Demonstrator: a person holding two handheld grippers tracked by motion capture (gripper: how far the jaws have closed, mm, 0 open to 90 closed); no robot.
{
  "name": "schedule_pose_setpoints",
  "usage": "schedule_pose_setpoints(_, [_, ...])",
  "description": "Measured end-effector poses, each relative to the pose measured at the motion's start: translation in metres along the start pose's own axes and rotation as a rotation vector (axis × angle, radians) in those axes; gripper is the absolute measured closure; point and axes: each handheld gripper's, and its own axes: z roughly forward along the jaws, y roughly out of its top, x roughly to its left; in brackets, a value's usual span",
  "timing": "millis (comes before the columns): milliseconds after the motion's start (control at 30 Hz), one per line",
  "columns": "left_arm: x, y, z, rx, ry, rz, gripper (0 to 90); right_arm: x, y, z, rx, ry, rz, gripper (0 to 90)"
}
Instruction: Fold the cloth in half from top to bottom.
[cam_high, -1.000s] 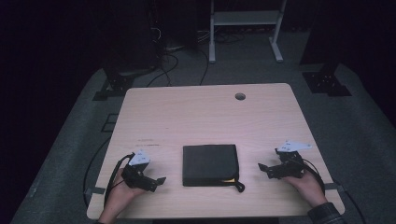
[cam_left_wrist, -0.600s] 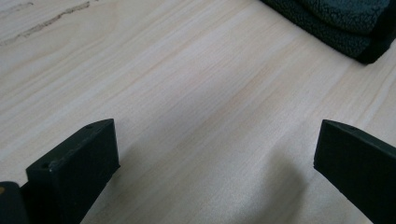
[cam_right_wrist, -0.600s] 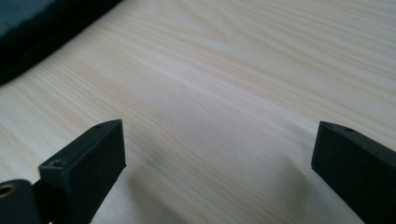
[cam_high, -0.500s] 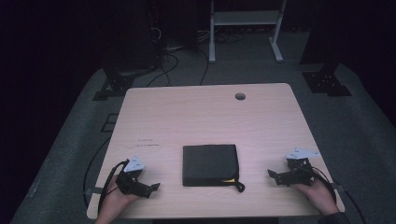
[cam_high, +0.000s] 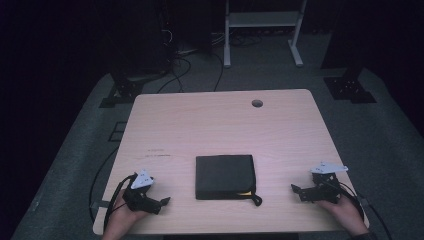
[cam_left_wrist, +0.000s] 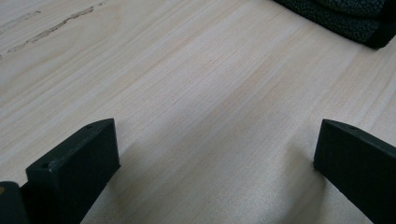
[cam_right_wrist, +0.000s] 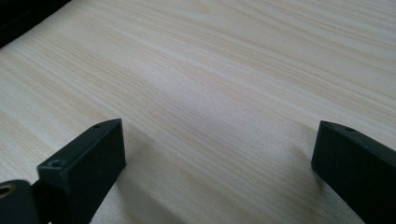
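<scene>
A flat black zip case (cam_high: 225, 176) lies near the front middle of the light wood table (cam_high: 220, 125), its zip pull trailing off the front right corner. My left gripper (cam_high: 162, 202) rests on the table at the front left, jaws wide open over bare wood (cam_left_wrist: 210, 154). A corner of the case (cam_left_wrist: 345, 18) shows at the top right of the left gripper view. On the front right my right gripper (cam_high: 296, 191) also rests low, open, with nothing between its jaws (cam_right_wrist: 217, 149). Both point inward toward the case and stand apart from it.
A round cable hole (cam_high: 257, 103) sits near the table's far edge. Faint scuff marks (cam_high: 159, 154) lie left of the case. Beyond the table stand a white metal frame (cam_high: 262, 20) and dark stands on grey floor. Cables trail from both grippers.
Both grippers have drawn back toward the table's front edge and lowered onto the wood. The case has not moved.
</scene>
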Motion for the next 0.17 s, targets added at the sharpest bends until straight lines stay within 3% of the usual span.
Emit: schedule_pose_setpoints(167, [0.0, 0.0, 0.0, 0.0, 0.0, 0.0, 0.0, 0.0, 0.0, 0.0, 0.0, 0.0, 0.0, 2.1])
